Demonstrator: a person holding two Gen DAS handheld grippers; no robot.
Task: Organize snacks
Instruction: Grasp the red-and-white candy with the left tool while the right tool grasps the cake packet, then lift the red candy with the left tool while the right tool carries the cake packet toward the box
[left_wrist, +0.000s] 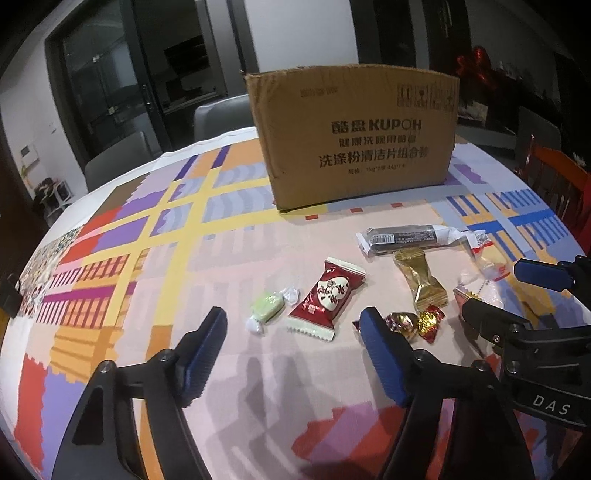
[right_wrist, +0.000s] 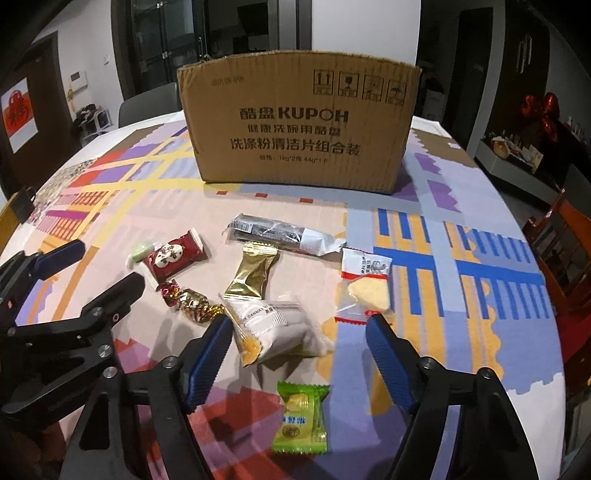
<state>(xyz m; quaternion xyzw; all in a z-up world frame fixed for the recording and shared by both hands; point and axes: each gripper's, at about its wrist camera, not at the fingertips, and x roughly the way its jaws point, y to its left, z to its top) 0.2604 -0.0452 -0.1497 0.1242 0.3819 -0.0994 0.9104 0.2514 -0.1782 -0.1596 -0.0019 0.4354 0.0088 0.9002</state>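
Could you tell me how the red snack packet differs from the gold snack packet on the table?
The red snack packet bears a white oval with characters; the gold snack packet is plain shiny foil. The red packet lies between the left gripper's open fingers, beside a pale green candy; the gold one lies further right, its end touching the long dark bar. Both are sealed, lying flat, ungripped.

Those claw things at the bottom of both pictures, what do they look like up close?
Each claw, left claw and right claw, has two black angular arms joined with silver screws, tipped by blue ribbed pads. White letters "DAS" mark the right one's black body. No cables or sleeves show.
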